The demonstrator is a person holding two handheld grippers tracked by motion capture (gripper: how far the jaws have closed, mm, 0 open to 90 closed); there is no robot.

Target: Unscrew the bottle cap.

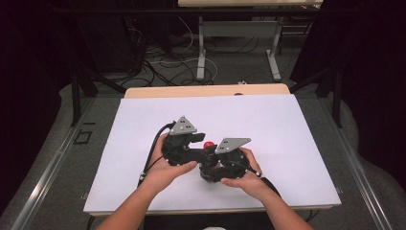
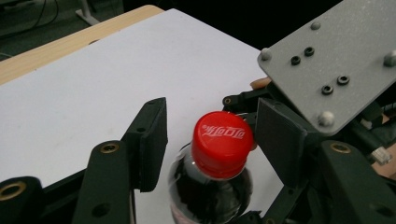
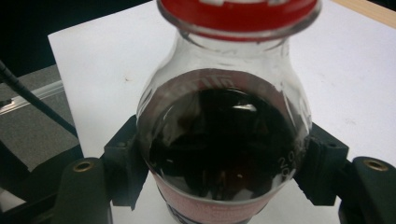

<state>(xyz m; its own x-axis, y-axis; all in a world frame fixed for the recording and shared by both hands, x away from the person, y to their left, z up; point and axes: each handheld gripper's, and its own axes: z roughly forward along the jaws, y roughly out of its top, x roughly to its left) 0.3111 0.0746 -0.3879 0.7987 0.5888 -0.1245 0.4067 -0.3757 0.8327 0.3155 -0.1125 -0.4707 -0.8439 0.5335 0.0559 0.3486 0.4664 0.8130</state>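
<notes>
Right tongs (image 3: 219, 179) pinch cola bottle (image 3: 224, 140) body; left tongs (image 2: 212, 140) spread, flanking red cap (image 2: 222, 143), seemingly untouched.

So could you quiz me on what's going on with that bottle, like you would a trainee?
1. True or false: the right hand-held gripper is clamped on the bottle.
2. The cap is: A blue, B red, C white.
3. Fill in: the left hand-held gripper has its jaws either side of the cap, still ____.

Key: 1 true; 2 B; 3 open, with gaps showing in the left gripper view.
</notes>
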